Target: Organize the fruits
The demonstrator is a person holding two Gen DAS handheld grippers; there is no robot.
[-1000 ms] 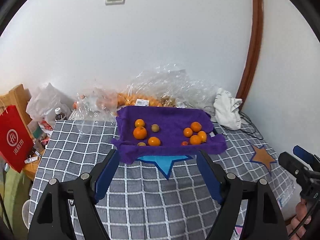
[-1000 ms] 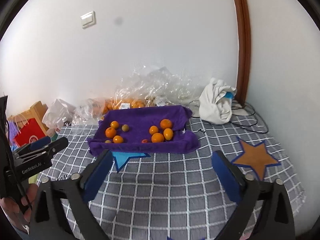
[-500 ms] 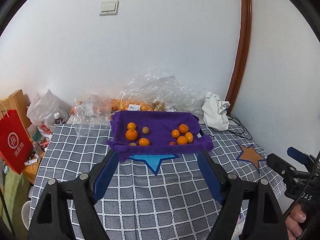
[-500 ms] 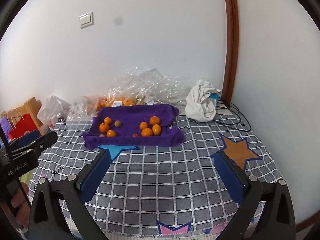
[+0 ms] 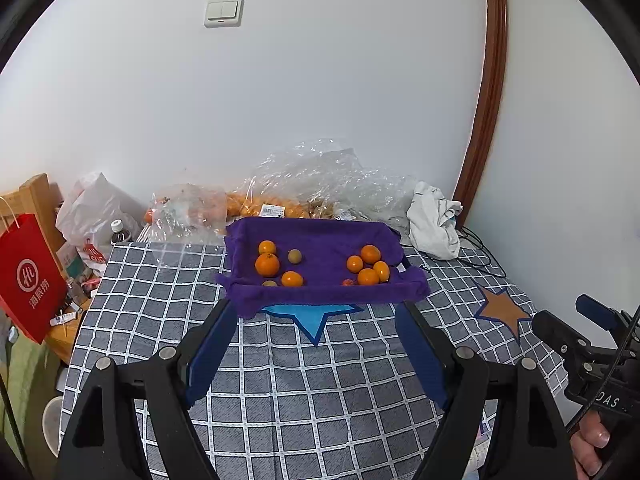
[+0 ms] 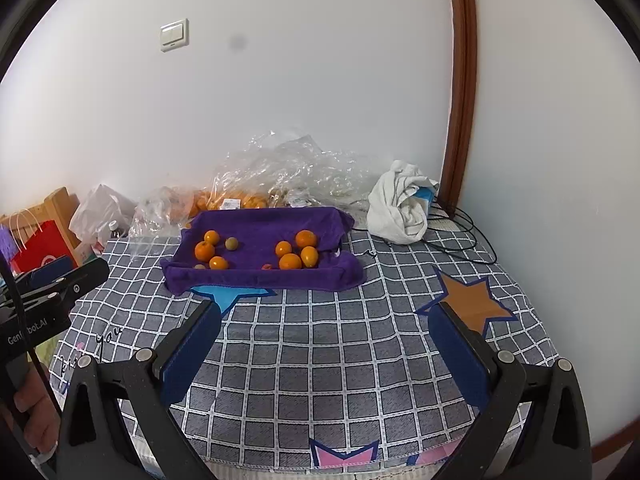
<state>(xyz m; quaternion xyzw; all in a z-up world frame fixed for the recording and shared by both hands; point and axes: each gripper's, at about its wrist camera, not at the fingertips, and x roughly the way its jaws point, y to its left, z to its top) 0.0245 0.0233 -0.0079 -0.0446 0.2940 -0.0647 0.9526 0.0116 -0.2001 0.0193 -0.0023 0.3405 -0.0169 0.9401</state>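
In the left wrist view, the left gripper hangs above the checked bedcover with its jaws wide apart and nothing between them, well short of the purple towel-lined tray that sits toward the wall. The fruits lie in two loose groups on the towel: a left cluster of oranges with a small greenish-brown fruit just beside them, and a right cluster of oranges packed close, some touching. Whether that grouping is the wanted order or one yet to be sorted, the picture does not settle. The oranges look light, round and firm-skinned, likely to roll on the soft towel, so a hold across the widest part with the pads square to it would suit best; the small fruit looks softer and would want a gentler squeeze. In the right wrist view, the right gripper likewise stands with its jaws spread wide and empty over the bedcover, the tray well ahead of it, and the same two clusters show on the towel. Behind the tray lies crumpled clear plastic with more orange fruit in it, slippery and awkward to reach into.
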